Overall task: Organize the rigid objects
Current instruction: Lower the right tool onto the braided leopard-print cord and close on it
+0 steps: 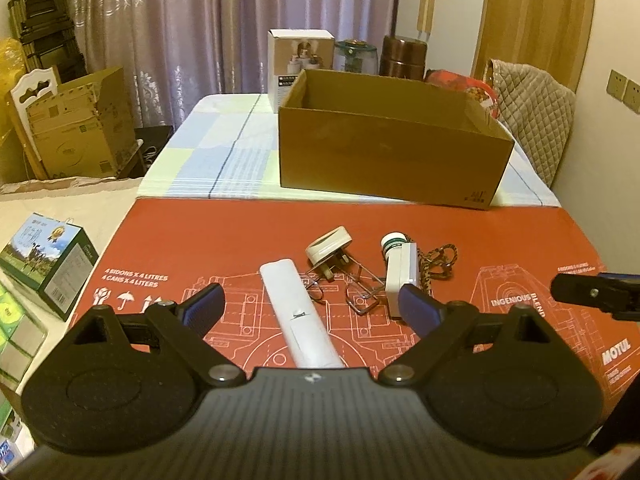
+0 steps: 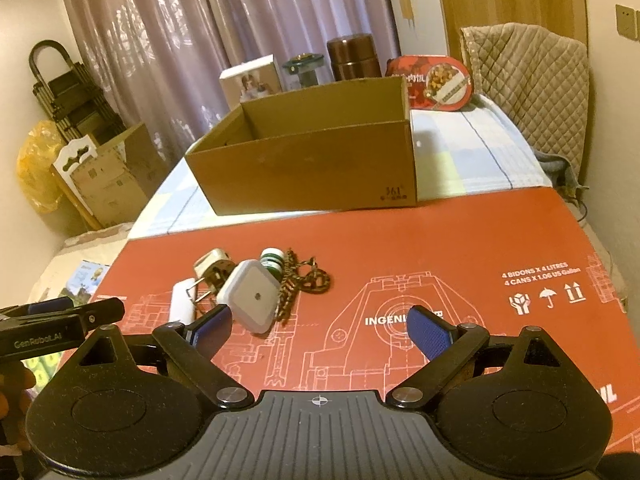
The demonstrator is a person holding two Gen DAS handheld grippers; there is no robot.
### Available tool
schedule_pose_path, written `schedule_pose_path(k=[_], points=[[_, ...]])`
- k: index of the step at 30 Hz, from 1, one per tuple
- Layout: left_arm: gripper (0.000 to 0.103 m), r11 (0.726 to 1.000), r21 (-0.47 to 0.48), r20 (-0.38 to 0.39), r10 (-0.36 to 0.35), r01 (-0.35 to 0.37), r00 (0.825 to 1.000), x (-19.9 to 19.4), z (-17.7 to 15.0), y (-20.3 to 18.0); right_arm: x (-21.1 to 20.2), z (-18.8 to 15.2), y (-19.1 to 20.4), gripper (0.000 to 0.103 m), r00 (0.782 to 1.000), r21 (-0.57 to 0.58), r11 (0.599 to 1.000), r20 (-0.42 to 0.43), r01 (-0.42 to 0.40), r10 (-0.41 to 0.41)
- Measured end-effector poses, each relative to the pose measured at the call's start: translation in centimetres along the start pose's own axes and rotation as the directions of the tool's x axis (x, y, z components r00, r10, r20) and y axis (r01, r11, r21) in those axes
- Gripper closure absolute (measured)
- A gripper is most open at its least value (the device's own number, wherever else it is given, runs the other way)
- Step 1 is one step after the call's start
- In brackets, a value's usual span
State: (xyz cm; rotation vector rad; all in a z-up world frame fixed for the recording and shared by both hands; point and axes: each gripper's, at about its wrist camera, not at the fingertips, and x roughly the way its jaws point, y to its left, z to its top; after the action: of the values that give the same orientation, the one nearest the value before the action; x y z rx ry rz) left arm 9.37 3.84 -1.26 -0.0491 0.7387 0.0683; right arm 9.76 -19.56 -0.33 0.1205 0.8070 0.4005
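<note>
Both the left gripper (image 1: 310, 306) and right gripper (image 2: 320, 328) are spread wide, holding nothing. The white remote (image 1: 298, 314) lies between the left fingers – long axis pointing away toward the cardboard box (image 1: 384, 152) (open top). The red mat (image 2: 460, 248) is bare at the right.

Red cardboard sheet (image 2: 460, 240): bare across centre and right of right wrist frame. Clutter at centre-left: white remote (image 1: 298, 312), plug adapter (image 1: 326, 250), wire clip (image 1: 362, 294), square night light (image 2: 252, 296), braided cord (image 2: 306, 278), packed close. Open cardboard box (image 1: 384, 156) blocks upper centre.

Table w/ checked cloth (image 1: 224, 152): cardboard box (image 1: 384, 152), red Motul sheet (image 2: 440, 240) w/ white remote (image 1: 298, 312), plug (image 1: 326, 248).
</note>
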Motion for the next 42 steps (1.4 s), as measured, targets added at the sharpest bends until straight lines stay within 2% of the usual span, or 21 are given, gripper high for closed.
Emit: schedule_pose_path(k=[6, 16, 22, 27, 34, 42], points=[[0.012, 1.0, 0.008, -0.014, -0.015, 0.016, 1.0, 2.8, 0.5, -0.3, 3.7, 0.5, -0.2, 0.012, 1.0, -0.014, 1.0, -0.026, 0.001, -0.001], [0.012, 0.997, 0.069, -0.019, -0.029, 0.03, 0.999, 7.0, 1.5, -0.8, 10.4, 1.7, -0.1, 0.034, 0.998, -0.045, 0.999, -0.059, -0.019, 0.016], [0.012, 0.998, 0.057, -0.016, -0.037, 0.037, 0.999, 8.5, 1.8, -0.7, 13.5, 2.1, 0.0, 0.038, 0.996, -0.061, 0.998, -0.081, -0.032, 0.027], [0.012, 0.998, 0.041, -0.023, -0.048, 0.049, 0.999, 9.1, 1.7, -0.5, 16.0, 2.3, 0.1, 0.041, 0.99, -0.072, 0.996, -0.132, -0.053, 0.043], [0.012, 0.998, 0.025, -0.025, -0.058, 0.059, 0.998, 9.4, 1.7, -0.2, 18.1, 2.4, 0.0, 0.046, 0.984, -0.07, 0.996, -0.173, -0.048, 0.035], [0.012, 0.997, 0.028, -0.032, -0.073, 0.073, 0.997, 8.9, 1.1, -0.6, 18.1, 2.4, 0.4, 0.058, 0.988, -0.127, 0.991, -0.153, -0.036, 0.017]])
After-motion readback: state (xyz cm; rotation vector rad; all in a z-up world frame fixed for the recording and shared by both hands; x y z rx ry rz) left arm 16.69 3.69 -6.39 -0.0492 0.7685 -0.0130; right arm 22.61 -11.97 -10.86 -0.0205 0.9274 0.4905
